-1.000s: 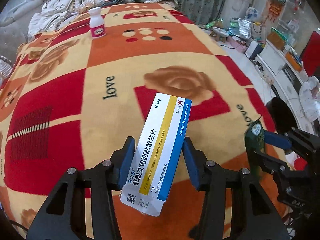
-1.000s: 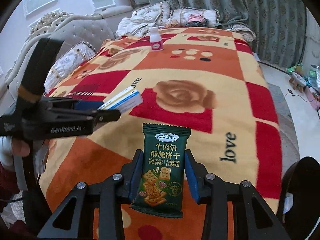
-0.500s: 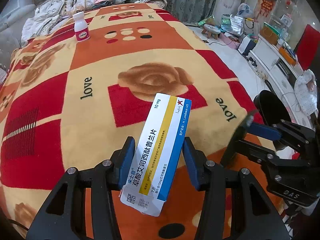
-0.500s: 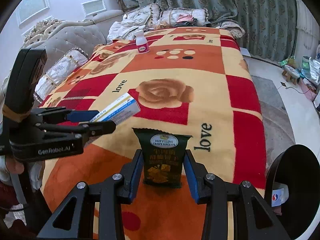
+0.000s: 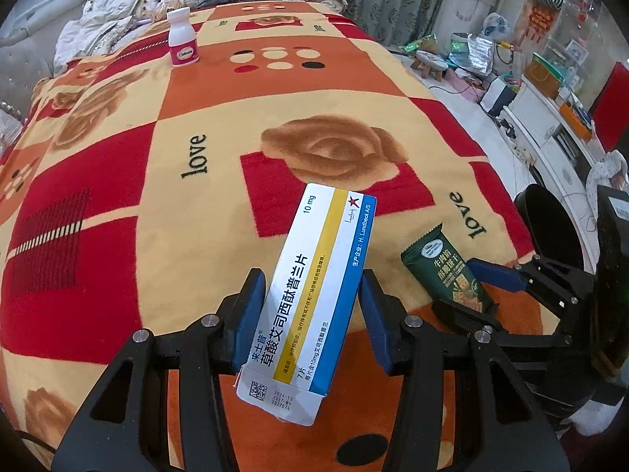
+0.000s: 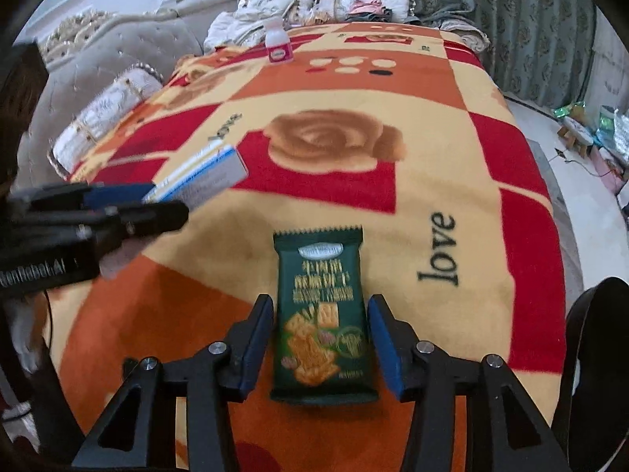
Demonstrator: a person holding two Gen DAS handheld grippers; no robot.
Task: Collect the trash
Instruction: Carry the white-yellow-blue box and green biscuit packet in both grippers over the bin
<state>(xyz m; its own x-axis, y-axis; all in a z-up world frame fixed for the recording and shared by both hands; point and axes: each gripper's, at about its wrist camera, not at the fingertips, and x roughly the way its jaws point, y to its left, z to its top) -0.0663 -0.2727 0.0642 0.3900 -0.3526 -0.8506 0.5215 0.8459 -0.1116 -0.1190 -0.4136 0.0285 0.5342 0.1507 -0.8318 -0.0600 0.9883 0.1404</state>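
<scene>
Left hand-held gripper (image 5: 310, 314): you had it clamped on the medicine box (image 5: 310, 299), which stuck out at a tilt between the blue pads. Nothing changed there in the last second, same grip, same angle.

Right hand-held gripper (image 6: 320, 338): this is where the action was. Its jaws had just been opening, and in the right wrist view there was a visible gap on both sides of the green biscuit packet (image 6: 321, 314). So you'd let go; the pads weren't pressing on it any more.

Biscuit packet: a second ago it was held firmly, half a second ago it looked squashed in the grip, and now it sat flat and full length between the loosened pads. Can't tell for sure whether it was resting on the blanket (image 5: 137, 181) or mid-drop, the frame was blurry.

Trash bin (image 6: 597, 354): the dark round thing at the right edge, off the side of the bed, looks like it. The packet wasn't in it, only near it.

What that means: my guess is you released too early, or you were re-gripping. Either way that piece wasn't collected yet, and neither was the box.

Still out there: the little white bottle (image 5: 182, 37) with the pink label, standing upright far up the bed, well apart from both grippers.
</scene>
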